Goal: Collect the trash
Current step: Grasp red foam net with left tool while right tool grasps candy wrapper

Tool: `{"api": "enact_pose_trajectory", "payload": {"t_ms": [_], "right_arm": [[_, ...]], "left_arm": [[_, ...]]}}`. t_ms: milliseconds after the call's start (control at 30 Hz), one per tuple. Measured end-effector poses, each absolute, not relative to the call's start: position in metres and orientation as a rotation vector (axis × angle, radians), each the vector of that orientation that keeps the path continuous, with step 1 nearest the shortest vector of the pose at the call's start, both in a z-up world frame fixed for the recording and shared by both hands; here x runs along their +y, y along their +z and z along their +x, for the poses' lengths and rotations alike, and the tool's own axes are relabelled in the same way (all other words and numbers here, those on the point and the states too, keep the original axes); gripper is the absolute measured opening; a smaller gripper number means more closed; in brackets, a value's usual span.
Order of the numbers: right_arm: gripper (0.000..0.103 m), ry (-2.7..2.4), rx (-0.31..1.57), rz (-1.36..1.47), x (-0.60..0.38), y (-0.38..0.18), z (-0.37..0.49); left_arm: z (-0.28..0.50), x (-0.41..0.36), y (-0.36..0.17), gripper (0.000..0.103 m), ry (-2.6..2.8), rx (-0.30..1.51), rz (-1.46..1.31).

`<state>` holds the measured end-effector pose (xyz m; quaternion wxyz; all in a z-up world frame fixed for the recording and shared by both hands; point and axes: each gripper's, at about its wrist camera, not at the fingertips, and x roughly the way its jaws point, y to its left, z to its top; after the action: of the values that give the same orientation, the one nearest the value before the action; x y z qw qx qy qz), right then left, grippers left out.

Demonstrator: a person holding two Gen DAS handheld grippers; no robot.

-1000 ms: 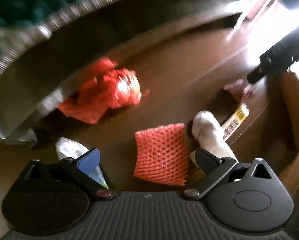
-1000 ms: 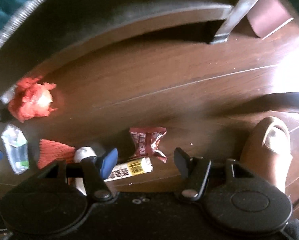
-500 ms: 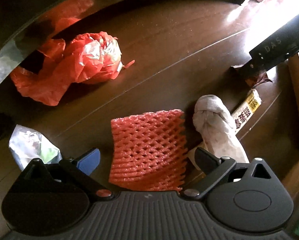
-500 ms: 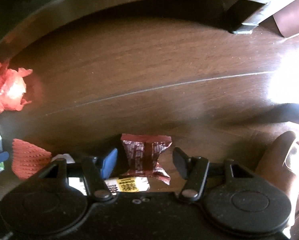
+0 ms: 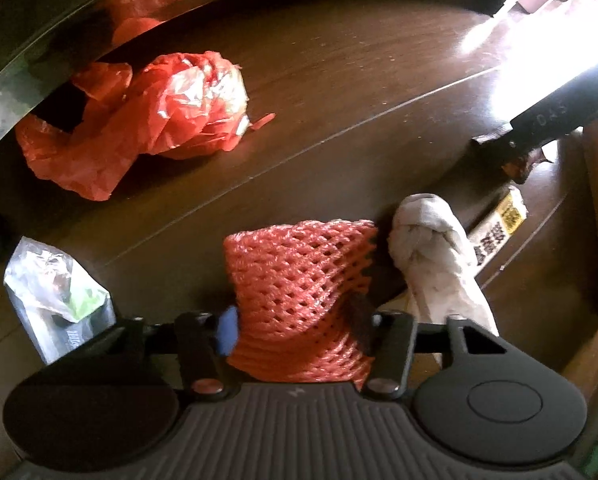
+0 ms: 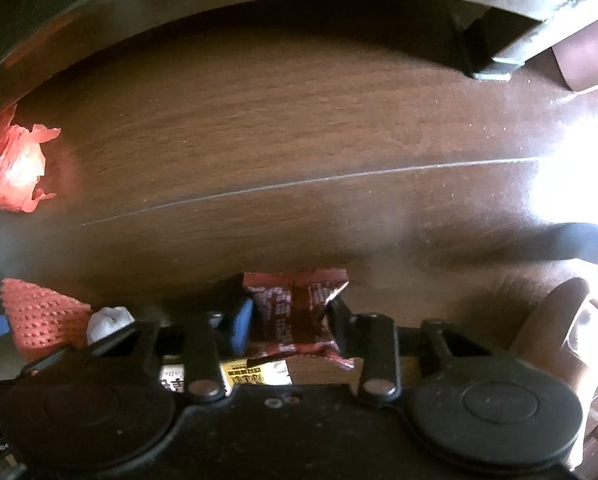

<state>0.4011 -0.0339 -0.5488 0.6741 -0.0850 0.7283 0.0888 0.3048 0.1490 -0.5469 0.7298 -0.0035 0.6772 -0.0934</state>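
Left wrist view: the left gripper (image 5: 293, 330) points down at the wooden floor (image 5: 339, 92). Its jaws have just been closing and now pinch the red foam net (image 5: 299, 276), which sits low in the middle of the frame, bulging between the pads, its long axis running up the frame. Just right of it lies a crumpled white tissue (image 5: 435, 256), slanting toward the lower right. Further right is a yellow stick wrapper (image 5: 499, 232) with print too small to read. A red plastic bag (image 5: 147, 120) lies in the upper left and a clear packet (image 5: 55, 292) at the left edge.

Right wrist view: the right gripper (image 6: 289, 322) has also been closing, and its jaws squeeze a dark red candy wrapper (image 6: 295, 308) at the bottom centre, its long axis upright in the frame and its white lettering illegible. A brown shoe (image 6: 559, 332) shows at the lower right.
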Motion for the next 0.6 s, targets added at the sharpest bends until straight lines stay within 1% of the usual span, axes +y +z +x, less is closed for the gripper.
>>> {"api": "enact_pose_trajectory", "payload": {"t_ms": [67,100,167,400,600], "right_arm": [[0.035,0.205,1.631,-0.197,-0.032,-0.546,0.401],[0.035,0.208,1.626,-0.196,-0.033,-0.544,0.401],[0.034,0.212,1.61,-0.207,-0.034,-0.536,0.401],[0.033,0.219,1.573,-0.205,-0.035,-0.49,0.39],[0.033,0.266,1.509,-0.192,-0.042,-0.421,0.371]], "left_arm": [[0.304,0.146,-0.545,0.033,-0.212,1.494,-0.021],[0.305,0.144,-0.543,0.032,-0.215,1.495,-0.023],[0.305,0.139,-0.54,0.026,-0.217,1.485,-0.009],[0.313,0.151,-0.516,0.024,-0.192,1.501,-0.064],[0.312,0.151,-0.459,0.024,-0.23,1.497,-0.079]]}}
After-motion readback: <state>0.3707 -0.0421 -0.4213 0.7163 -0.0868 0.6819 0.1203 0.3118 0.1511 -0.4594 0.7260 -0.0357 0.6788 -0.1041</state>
